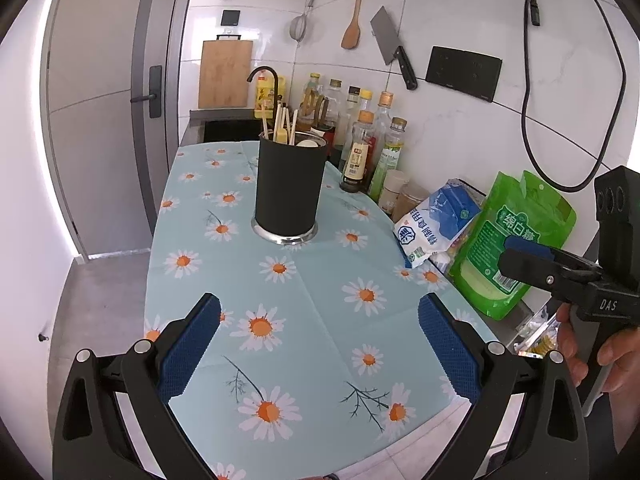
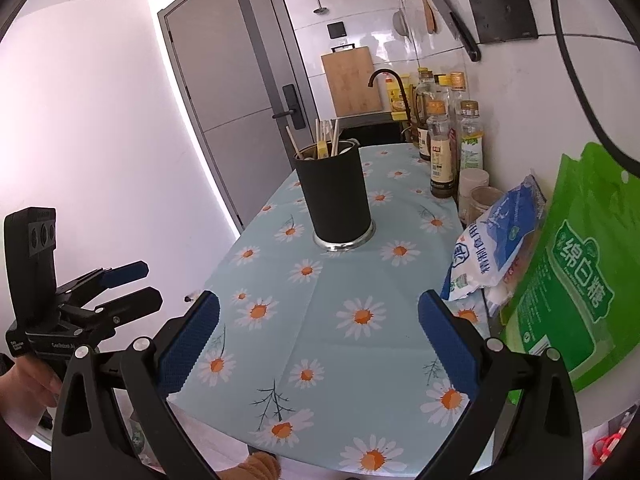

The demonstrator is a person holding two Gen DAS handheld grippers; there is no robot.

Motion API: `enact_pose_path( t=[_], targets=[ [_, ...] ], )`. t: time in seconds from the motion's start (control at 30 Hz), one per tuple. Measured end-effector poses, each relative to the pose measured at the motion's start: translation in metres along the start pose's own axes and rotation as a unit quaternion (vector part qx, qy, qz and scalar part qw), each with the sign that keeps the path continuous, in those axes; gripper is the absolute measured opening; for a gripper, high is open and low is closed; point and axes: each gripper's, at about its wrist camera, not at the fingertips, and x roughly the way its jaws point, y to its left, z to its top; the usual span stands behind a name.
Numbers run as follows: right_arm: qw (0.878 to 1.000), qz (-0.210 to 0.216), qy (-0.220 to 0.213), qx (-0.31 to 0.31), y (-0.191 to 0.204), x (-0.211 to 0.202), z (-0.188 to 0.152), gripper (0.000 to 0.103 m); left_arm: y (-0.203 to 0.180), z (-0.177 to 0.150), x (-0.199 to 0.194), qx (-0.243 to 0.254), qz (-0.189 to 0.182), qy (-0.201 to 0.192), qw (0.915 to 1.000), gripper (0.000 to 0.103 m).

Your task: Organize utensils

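Note:
A black cylindrical utensil holder (image 1: 289, 190) with a steel base stands on the daisy tablecloth (image 1: 304, 312); it also shows in the right wrist view (image 2: 337, 194). Wooden chopsticks (image 1: 280, 122) and other utensils stick out of its top, also seen in the right wrist view (image 2: 326, 138). My left gripper (image 1: 319, 350) is open and empty, low over the near part of the cloth. My right gripper (image 2: 319, 350) is open and empty too, near the table's front edge. The right gripper (image 1: 532, 258) appears at the right of the left wrist view; the left gripper (image 2: 130, 284) appears at the left of the right wrist view.
Sauce and oil bottles (image 1: 366, 148) line the wall beside the holder. A blue-white salt bag (image 1: 436, 222) and a green sugar bag (image 1: 512, 244) lean at the right. A cleaver (image 1: 390, 46), wooden spoon (image 1: 354, 12) and strainer (image 1: 299, 26) hang on the wall. A sink tap (image 1: 266, 80) is behind.

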Motion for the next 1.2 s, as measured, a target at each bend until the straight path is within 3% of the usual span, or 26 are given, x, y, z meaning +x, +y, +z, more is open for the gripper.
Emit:
enact_pose_path(
  t=[1.2],
  targets=[
    [1.0,0.013,0.02,-0.016,0.016,0.013,-0.005,0.098,0.0,-0.006,0.002,0.013,-0.001,0.019,0.9997,0.096]
  ],
)
